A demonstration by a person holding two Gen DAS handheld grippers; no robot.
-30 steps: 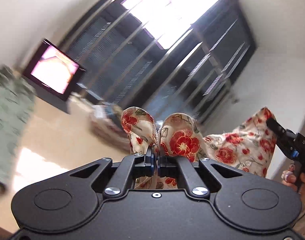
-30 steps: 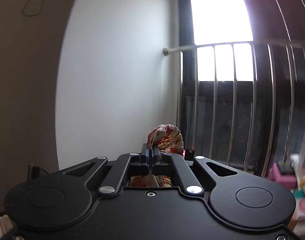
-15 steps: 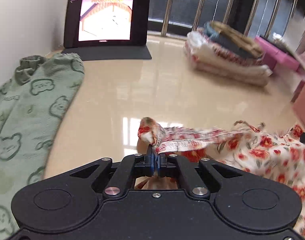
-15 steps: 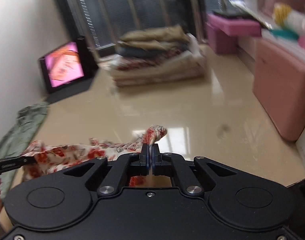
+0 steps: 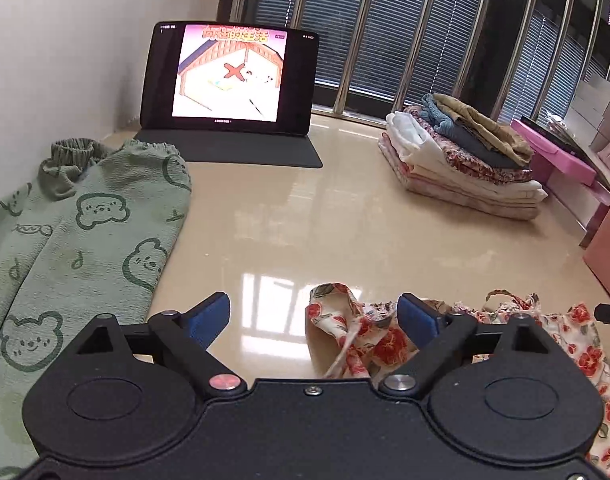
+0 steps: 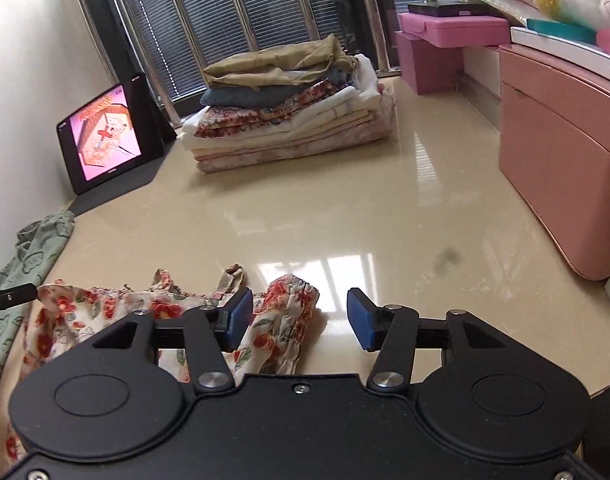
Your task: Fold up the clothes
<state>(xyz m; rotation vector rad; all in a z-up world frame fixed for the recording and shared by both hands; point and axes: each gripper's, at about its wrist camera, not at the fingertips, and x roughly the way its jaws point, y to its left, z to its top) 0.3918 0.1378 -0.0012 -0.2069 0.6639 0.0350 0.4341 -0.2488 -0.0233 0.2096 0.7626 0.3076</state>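
Floral garment [image 5: 357, 336] released; both grippers wide open, possibly brushing it.

Both cameras sit low over the shiny floor [image 5: 345, 224], looking forward. Each one sees the tablet [image 5: 230, 76] [image 6: 105, 136] and the clothes pile [image 5: 461, 160] [image 6: 289, 108].

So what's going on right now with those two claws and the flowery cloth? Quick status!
Left gripper open, right gripper open. Floral garment lying rumpled on the floor, not gripped. Green bear-print garment alongside on the left; nothing blocking.
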